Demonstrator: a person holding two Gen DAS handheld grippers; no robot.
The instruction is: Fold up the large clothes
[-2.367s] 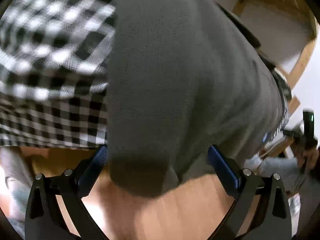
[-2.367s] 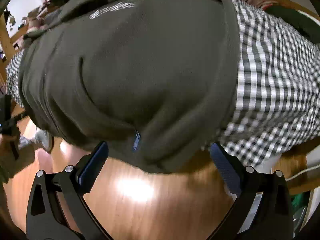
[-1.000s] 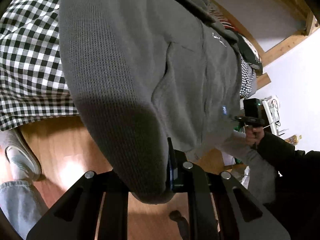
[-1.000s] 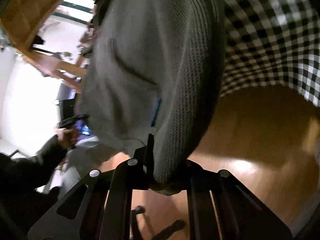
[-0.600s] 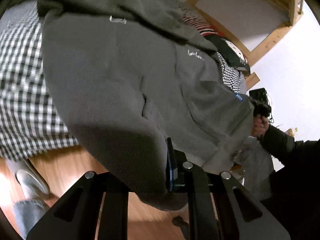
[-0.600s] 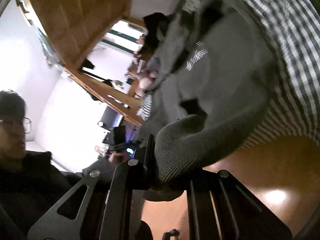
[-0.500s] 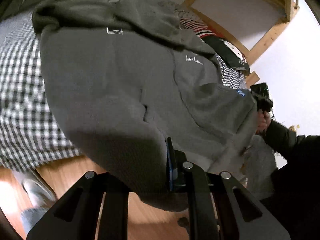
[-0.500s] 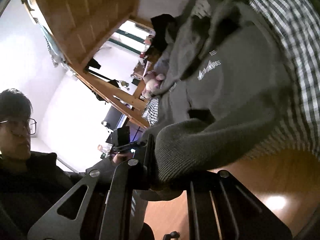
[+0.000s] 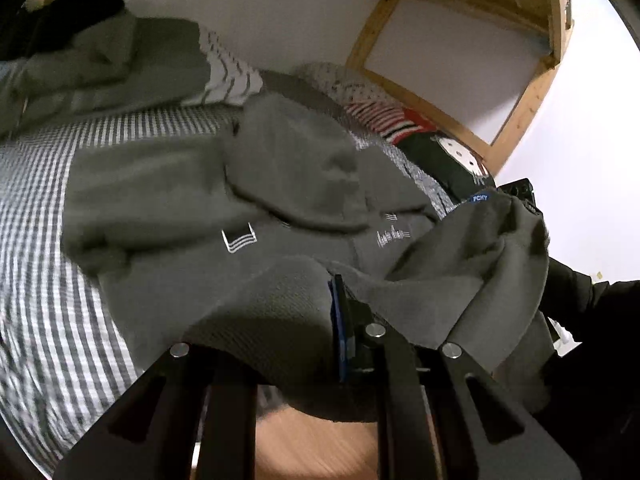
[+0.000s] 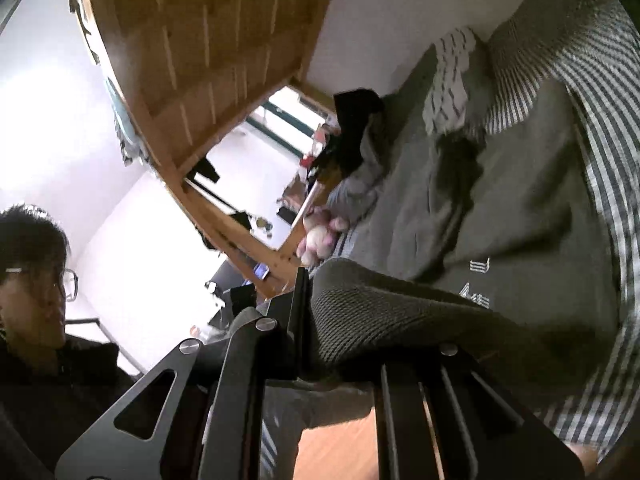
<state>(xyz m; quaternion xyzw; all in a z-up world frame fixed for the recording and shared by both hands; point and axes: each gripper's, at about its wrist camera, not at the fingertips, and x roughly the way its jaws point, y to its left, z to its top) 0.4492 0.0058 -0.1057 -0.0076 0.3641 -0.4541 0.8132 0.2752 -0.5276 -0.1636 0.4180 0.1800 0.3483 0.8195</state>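
Note:
A large grey hoodie (image 9: 192, 200) lies spread on the checked bed sheet (image 9: 36, 280), its hood (image 9: 296, 168) bunched near the middle. My left gripper (image 9: 320, 328) is shut on the ribbed hem of the hoodie at one corner. My right gripper (image 10: 316, 320) is shut on the other ribbed hem corner (image 10: 384, 312). Both hold the hem lifted above the bed edge, over the hoodie body (image 10: 520, 208). The right gripper also shows in the left wrist view (image 9: 516, 192), with cloth draped from it.
Folded grey and striped clothes (image 9: 120, 68) lie at the back of the bed by the white wall. A wooden bed frame (image 9: 512, 120) rises on the right. A pink plush toy (image 10: 320, 236) sits on the bed. Wooden floor (image 9: 312, 448) lies below.
Both grippers have risen with the hem and swung it forward over the bed. The hoodie's lower part now hangs lifted and the whole bed top has come into view.

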